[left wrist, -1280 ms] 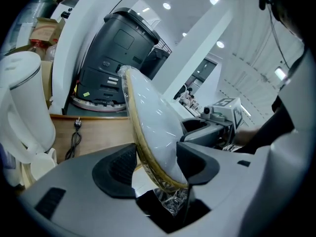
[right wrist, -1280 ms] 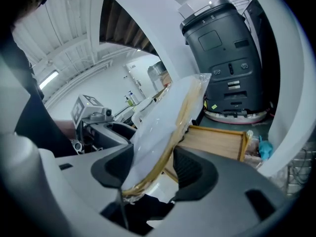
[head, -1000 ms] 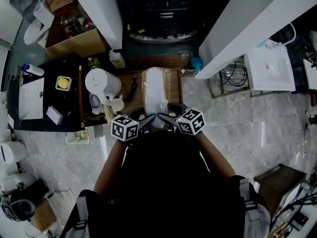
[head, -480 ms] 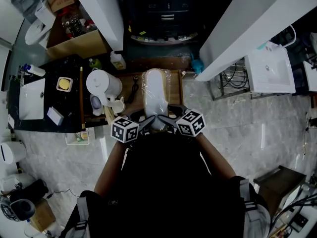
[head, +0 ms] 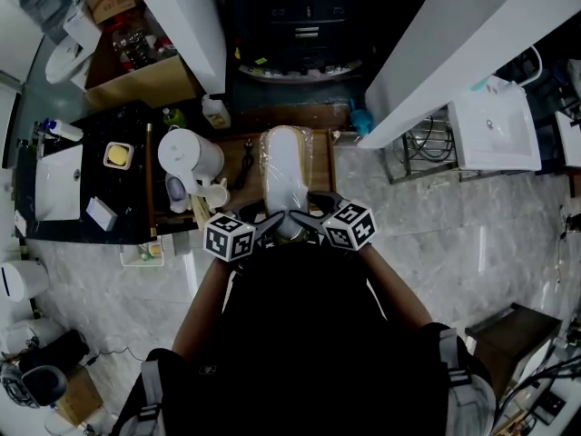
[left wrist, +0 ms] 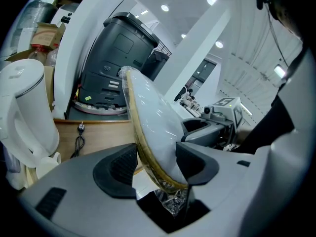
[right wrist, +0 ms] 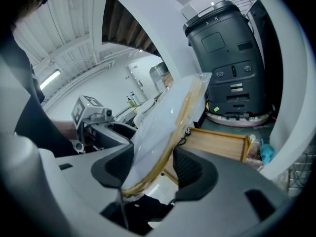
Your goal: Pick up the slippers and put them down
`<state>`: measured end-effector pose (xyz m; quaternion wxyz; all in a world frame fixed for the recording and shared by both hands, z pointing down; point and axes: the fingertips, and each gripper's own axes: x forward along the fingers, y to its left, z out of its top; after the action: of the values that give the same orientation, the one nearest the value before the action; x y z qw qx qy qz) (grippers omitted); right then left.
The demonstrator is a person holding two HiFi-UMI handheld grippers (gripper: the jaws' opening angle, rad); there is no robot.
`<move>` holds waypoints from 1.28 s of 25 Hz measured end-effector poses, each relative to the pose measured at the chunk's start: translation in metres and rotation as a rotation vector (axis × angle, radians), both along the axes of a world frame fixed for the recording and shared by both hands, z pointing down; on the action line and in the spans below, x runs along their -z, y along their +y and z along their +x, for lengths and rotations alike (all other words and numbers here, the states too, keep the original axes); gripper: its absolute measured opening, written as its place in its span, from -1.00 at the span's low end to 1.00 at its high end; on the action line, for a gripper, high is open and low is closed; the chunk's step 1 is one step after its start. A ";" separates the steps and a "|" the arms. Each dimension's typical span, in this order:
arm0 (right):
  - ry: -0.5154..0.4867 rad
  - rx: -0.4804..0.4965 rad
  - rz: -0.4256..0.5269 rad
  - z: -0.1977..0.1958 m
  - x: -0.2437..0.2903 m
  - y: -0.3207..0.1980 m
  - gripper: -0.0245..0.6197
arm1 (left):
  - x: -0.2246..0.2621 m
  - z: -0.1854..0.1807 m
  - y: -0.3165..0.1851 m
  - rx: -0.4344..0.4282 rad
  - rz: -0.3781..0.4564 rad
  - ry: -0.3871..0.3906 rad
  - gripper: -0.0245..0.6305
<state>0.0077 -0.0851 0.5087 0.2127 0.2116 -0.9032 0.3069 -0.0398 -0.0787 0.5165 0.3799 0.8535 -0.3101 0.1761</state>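
Plastic-wrapped white slippers (head: 289,166) with a tan sole edge lie lengthwise just right of the white kettle (head: 186,153), over the wooden desk (head: 320,162). We find the left gripper (head: 270,221) and the right gripper (head: 307,218) both clamped on the end farthest from the black machine (head: 304,16) that stands beyond the kettle. Each gripper has the bundle edge-on between its pads. In our judgement the step in hand is the lift or carry. To do it well, both hands should rise together and level, so that the slack wrap does not twist or slide through the pads, and the path should stay clear of the kettle. The gripped end is cut off in the head view by the marker cubes and the person's dark clothing. We cannot tell whether the far end rests on the desk, nor count the slippers inside the wrap.
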 end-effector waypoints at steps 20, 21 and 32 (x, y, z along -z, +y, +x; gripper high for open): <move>0.004 0.009 0.004 -0.002 -0.001 0.004 -0.14 | -0.001 -0.002 0.005 -0.003 0.001 -0.006 -0.17; 0.003 0.008 0.004 -0.002 -0.001 0.004 -0.14 | -0.001 -0.002 0.005 -0.003 0.000 -0.007 -0.17; 0.005 0.011 -0.003 -0.003 -0.003 0.007 -0.14 | -0.003 -0.004 0.007 0.000 -0.006 -0.009 -0.17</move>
<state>0.0044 -0.0785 0.5116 0.2172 0.2070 -0.9034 0.3064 -0.0435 -0.0714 0.5192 0.3813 0.8515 -0.3112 0.1810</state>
